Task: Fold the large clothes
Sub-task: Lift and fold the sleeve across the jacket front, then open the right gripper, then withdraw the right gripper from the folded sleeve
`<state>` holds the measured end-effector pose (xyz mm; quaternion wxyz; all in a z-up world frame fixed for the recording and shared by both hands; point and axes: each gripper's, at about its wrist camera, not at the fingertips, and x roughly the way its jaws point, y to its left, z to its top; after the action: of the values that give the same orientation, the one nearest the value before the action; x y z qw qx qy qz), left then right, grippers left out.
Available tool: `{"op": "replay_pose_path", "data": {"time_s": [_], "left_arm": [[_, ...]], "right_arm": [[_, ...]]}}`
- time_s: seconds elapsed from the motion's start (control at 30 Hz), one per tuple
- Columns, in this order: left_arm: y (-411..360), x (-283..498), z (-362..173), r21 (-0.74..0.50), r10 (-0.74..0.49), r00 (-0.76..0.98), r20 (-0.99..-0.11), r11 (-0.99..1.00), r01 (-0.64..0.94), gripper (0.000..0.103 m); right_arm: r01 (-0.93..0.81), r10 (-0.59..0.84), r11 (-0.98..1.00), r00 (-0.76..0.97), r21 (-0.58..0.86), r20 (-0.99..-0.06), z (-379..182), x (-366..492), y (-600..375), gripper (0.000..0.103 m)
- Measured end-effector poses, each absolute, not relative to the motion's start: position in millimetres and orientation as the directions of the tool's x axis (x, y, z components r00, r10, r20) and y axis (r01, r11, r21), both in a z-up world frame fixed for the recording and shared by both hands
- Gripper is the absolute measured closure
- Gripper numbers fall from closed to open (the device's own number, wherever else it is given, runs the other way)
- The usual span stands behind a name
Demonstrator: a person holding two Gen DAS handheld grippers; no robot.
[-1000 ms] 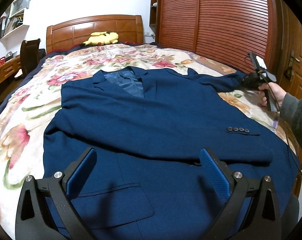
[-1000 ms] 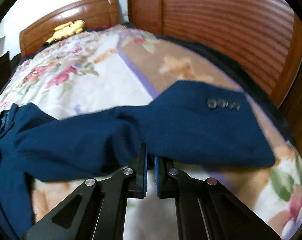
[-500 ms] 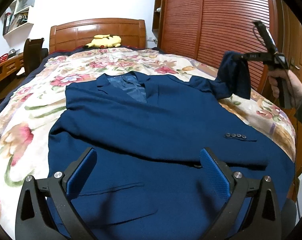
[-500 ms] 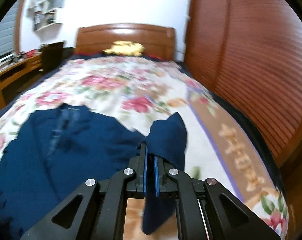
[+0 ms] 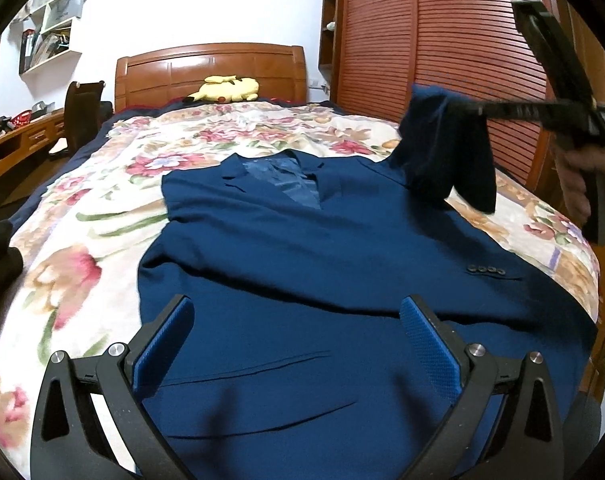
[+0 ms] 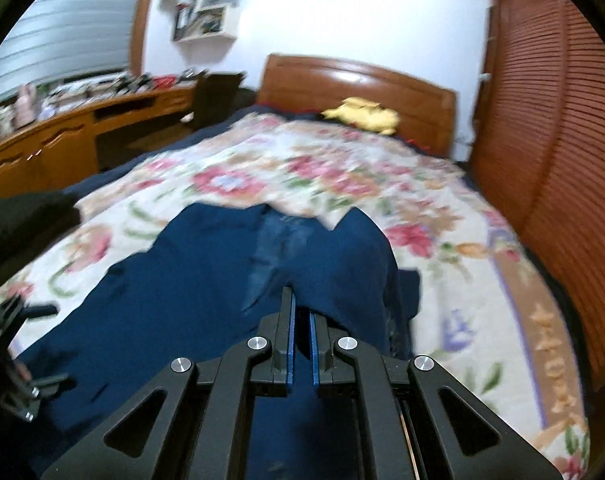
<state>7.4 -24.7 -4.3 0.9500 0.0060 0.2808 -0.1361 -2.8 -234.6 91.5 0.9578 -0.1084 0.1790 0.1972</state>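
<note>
We see a navy blazer (image 5: 342, 280) spread face-up across the floral bedspread (image 5: 82, 248), its collar toward the wooden headboard (image 5: 210, 70), where a yellow plush toy (image 5: 226, 89) lies. One sleeve lies folded across the chest, its cuff buttons (image 5: 486, 269) showing near the bed's right edge. Our left gripper (image 5: 294, 344) hovers low over the blazer's lower front with its jaws spread wide and nothing between them. Our right gripper (image 5: 462, 110), held by a hand (image 5: 578, 184) at the right, has its jaws pinched tight on the other sleeve (image 5: 446, 148), lifted clear of the bed so the cloth hangs down in a fold. The right wrist view is blurred, but the blue cloth appears clamped between the pads (image 6: 289, 340).
</note>
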Motion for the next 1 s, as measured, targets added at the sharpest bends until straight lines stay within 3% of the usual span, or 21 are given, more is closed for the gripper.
{"op": "replay_pose_path", "data": {"time_s": [0.23, 0.4, 0.53, 0.6, 0.67, 1.0], "left_arm": [[-16.5, 4.9, -3.1, -0.061, -0.240, 0.813, -0.531, 0.967, 0.246, 0.000], [-16.6, 5.4, -3.1, -0.056, -0.237, 0.814, -0.531, 0.968, 0.245, 0.000], [-15.5, 5.9, -3.1, -0.056, -0.237, 0.814, -0.531, 0.968, 0.245, 0.000], [-15.3, 5.8, -3.2, -0.056, -0.237, 0.814, -0.531, 0.968, 0.246, 0.000], [-15.5, 5.8, -3.0, -0.056, -0.237, 0.814, -0.530, 0.968, 0.245, 0.000], [-15.3, 6.3, -2.7, -0.054, -0.238, 0.813, -0.531, 0.967, 0.247, 0.000]], "right_arm": [[-0.515, 0.382, 0.846, 0.764, -0.135, -0.520, 41.8, -2.0, -209.3, 0.097], [-0.531, 0.398, 0.846, 0.695, -0.055, -0.599, 21.0, 28.9, -206.6, 0.096], [-0.525, 0.388, 0.850, 0.687, -0.050, -0.615, 25.4, 34.8, -203.0, 0.089], [-0.519, 0.387, 0.854, 0.691, -0.046, -0.611, 32.5, 24.4, -202.2, 0.075], [-0.546, 0.426, 0.838, 0.671, -0.016, -0.607, 36.1, 13.0, -204.4, 0.068], [-0.466, 0.340, 0.882, 0.737, -0.074, -0.585, 27.4, 18.0, -214.2, 0.064]]}}
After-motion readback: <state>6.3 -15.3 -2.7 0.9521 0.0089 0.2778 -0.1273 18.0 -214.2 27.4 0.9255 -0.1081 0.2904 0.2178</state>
